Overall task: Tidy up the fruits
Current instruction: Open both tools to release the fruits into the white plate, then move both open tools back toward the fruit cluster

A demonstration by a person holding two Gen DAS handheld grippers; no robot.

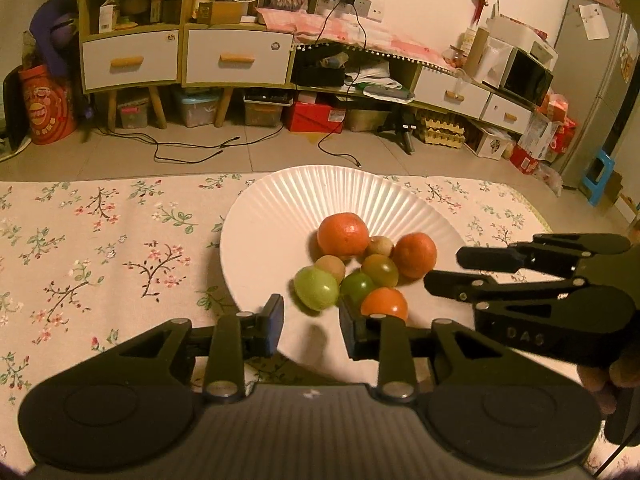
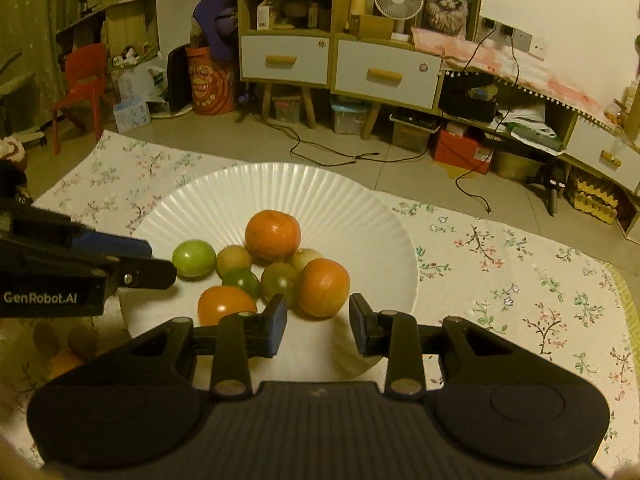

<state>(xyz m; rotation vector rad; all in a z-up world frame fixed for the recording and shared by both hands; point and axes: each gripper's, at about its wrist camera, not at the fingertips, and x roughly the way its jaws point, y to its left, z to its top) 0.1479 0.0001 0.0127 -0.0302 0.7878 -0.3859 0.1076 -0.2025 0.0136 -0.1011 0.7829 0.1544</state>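
White ribbed plate (image 2: 340,200), smooth round fruits (image 2: 273,235), floral cloth (image 2: 520,280).

Two fisheye views, each from a camera just behind a handheld gripper, angled down and forward over a table. The left gripper (image 1: 311,326) sits close to the near edge of a white plate (image 1: 264,240). The right gripper (image 2: 318,326) faces the same plate from its right. Each view shows the other gripper at its side, with shelves beyond.

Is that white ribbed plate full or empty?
Partly full: the white ribbed plate holds a cluster of small fruits; its far half is bare.
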